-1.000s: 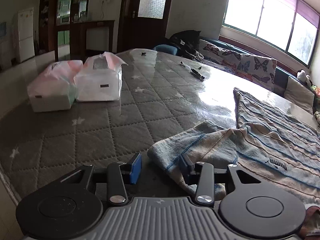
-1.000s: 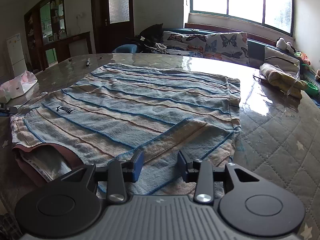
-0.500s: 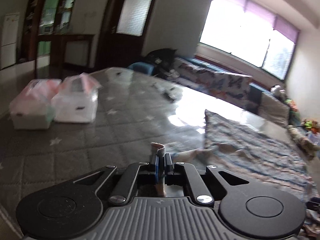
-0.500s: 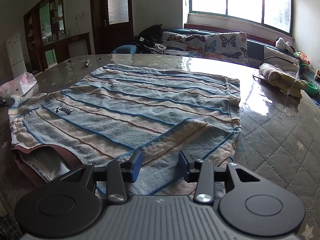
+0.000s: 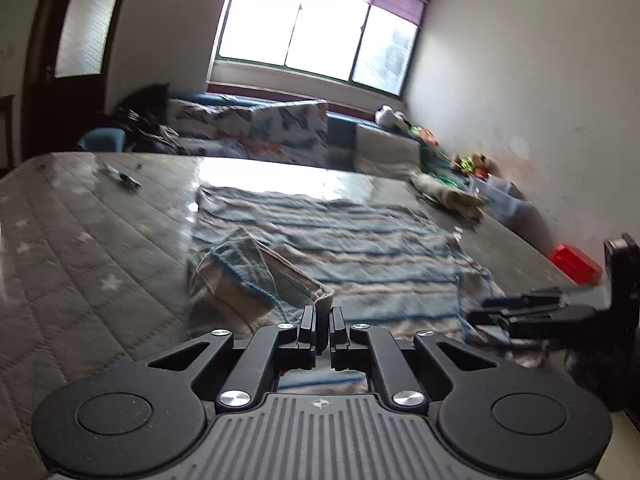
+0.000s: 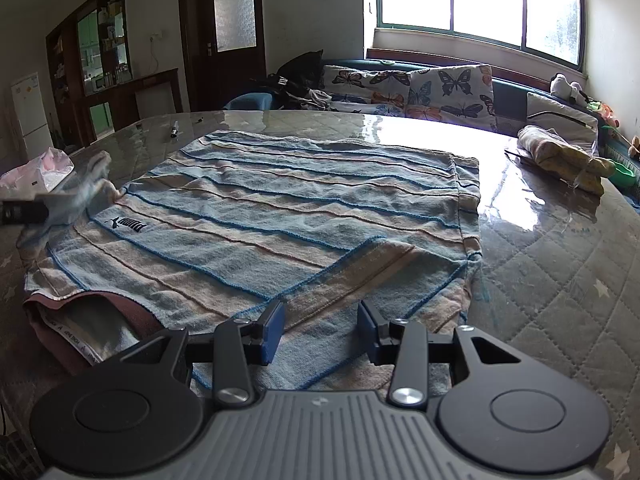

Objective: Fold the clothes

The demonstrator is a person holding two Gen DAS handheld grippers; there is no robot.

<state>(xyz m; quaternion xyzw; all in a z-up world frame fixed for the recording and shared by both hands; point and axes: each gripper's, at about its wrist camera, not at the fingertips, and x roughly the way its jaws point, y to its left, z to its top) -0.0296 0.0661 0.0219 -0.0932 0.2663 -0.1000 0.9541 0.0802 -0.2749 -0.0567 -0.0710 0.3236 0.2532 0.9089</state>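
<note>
A blue and beige striped shirt (image 6: 304, 216) lies flat on the grey quilted table (image 6: 560, 280). My left gripper (image 5: 322, 316) is shut on the shirt's left sleeve (image 5: 256, 272) and holds it lifted, drawn in over the shirt body (image 5: 352, 240). In the right wrist view the left gripper (image 6: 24, 212) shows blurred at the far left edge with the sleeve. My right gripper (image 6: 320, 328) is open and empty, low over the folded right sleeve (image 6: 360, 280) near the front edge. The right gripper also shows in the left wrist view (image 5: 532, 312).
White tissue packs (image 6: 40, 168) sit at the far left. A pen (image 6: 174, 130) lies at the back of the table. A folded beige cloth (image 6: 560, 152) lies at the back right. A red box (image 5: 576, 264) sits right. A sofa with butterfly cushions (image 6: 420, 88) stands behind.
My left gripper shut on the left sleeve, lifted it and swung right across the shirt. The right gripper has stayed still and open.
</note>
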